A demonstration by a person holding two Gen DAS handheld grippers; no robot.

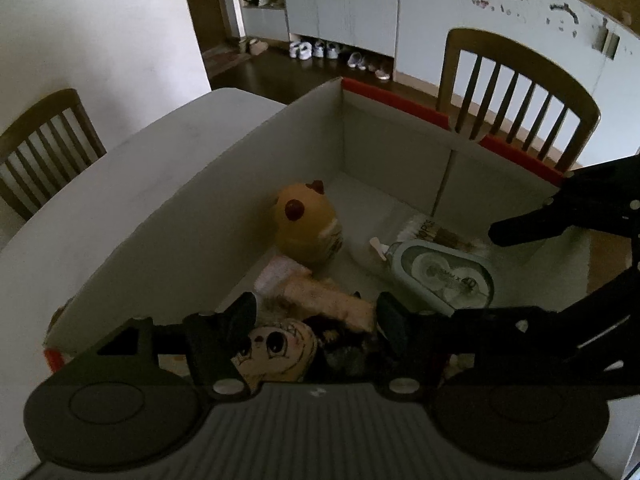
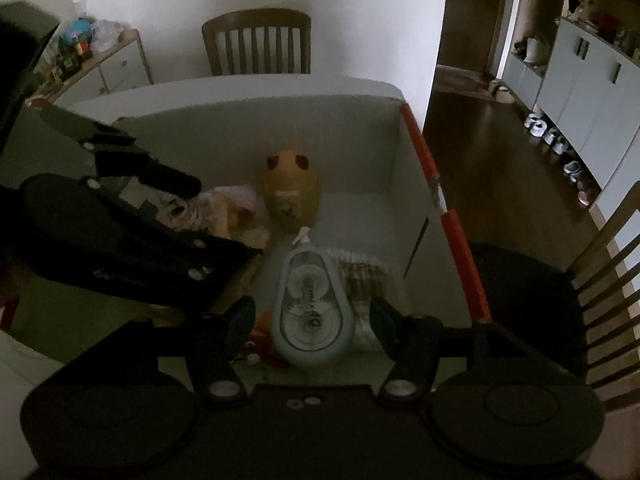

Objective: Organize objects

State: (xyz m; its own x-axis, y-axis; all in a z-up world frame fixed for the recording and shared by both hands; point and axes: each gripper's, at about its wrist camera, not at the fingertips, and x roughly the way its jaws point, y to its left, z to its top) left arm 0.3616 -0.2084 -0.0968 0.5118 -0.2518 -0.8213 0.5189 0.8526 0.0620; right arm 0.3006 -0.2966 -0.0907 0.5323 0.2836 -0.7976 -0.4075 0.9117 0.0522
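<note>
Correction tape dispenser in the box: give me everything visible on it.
The correction tape dispenser is a pale grey-green, rounded teardrop shell that looks like plastic, with a clear window showing two white reels and dark printed lettering. A small white applicator tip sticks out at its narrow end, pointing toward the yellow round toy. It lies flat on the floor of the cardboard box, partly over a printed packet. It sits between the open fingers of the right hand-held gripper, which do not appear to touch it.
</note>
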